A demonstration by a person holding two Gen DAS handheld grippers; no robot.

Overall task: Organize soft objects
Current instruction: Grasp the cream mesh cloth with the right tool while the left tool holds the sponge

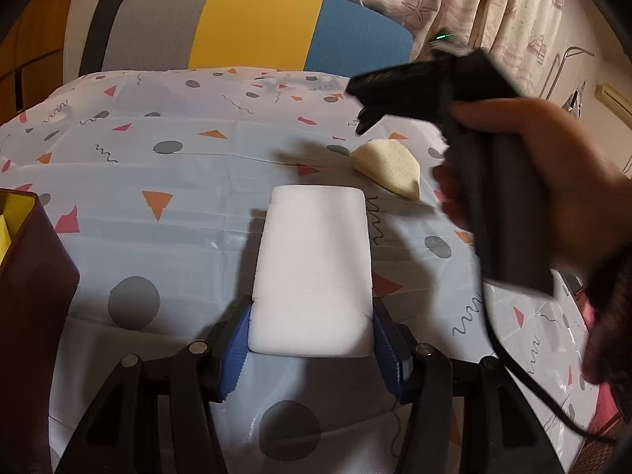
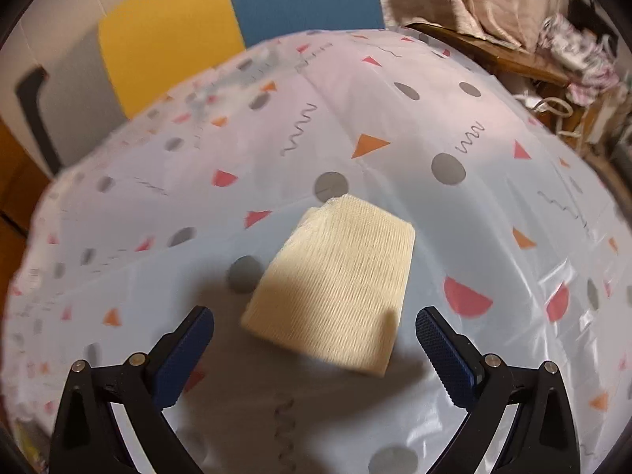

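A white foam block (image 1: 312, 256) juts forward over the patterned tablecloth (image 1: 177, 181), with my left gripper (image 1: 312, 316) shut on its near end, blue pads (image 1: 237, 351) pressing both sides. A folded cream knitted cloth (image 1: 389, 170) lies on the table further right. In the right wrist view the cream cloth (image 2: 335, 280) lies flat just ahead of and between the fingers of my right gripper (image 2: 315, 316), which is wide open and touches nothing. From the left wrist view, a hand (image 1: 533, 181) holds the right gripper (image 1: 365, 120) above that cloth, blurred.
A dark brown box with a yellow inside (image 1: 35, 276) stands at the left table edge. A chair back in grey, yellow and blue (image 1: 256, 23) is behind the table, beside curtains (image 1: 474, 0). Wooden furniture and clutter (image 2: 572, 59) lie beyond the right edge.
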